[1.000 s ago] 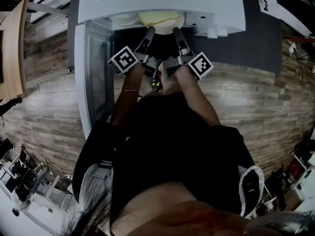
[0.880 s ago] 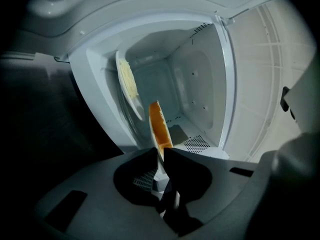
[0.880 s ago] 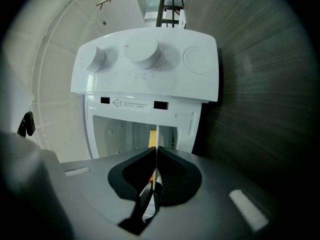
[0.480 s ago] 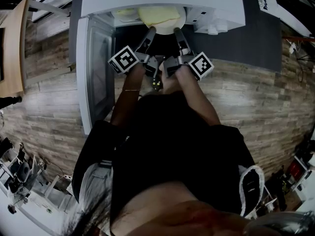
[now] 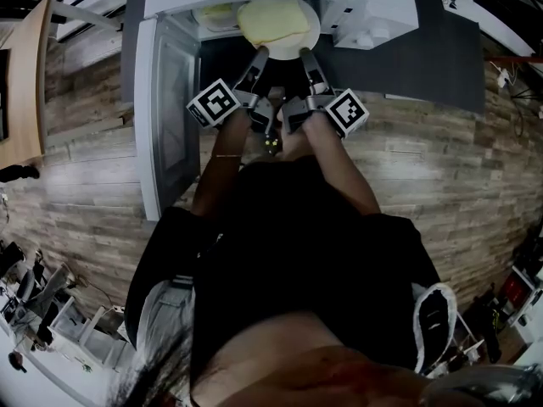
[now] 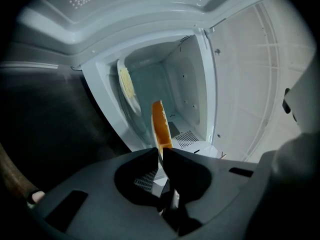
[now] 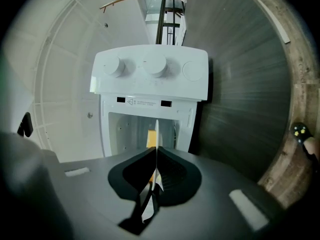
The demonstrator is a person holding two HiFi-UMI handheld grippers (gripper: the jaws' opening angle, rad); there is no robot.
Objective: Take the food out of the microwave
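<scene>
A white plate [image 5: 310, 32] carrying flat yellow food [image 5: 271, 19] hangs at the mouth of the white microwave [image 5: 373, 7]. My left gripper [image 5: 259, 53] grips the plate's near rim on the left, its jaws still closing on it. On the right side, my right gripper [image 5: 303, 53] is shut on the same rim. In the left gripper view the food [image 6: 160, 124] stands edge-on just beyond the left gripper [image 6: 160, 151]. The right gripper view has the thin plate rim [image 7: 156, 131] pinched in the right gripper [image 7: 156, 151].
The microwave door [image 5: 165, 117] hangs open to the left of my arms. A second pale dish [image 5: 212, 13] sits inside the cavity at the left. The knob panel [image 7: 150, 66] fills the right gripper view. Wood-plank floor [image 5: 441, 168] lies around me.
The plate with the food has come further out of the microwave toward me, with both grippers still on its rim. More of the yellow food shows now.
</scene>
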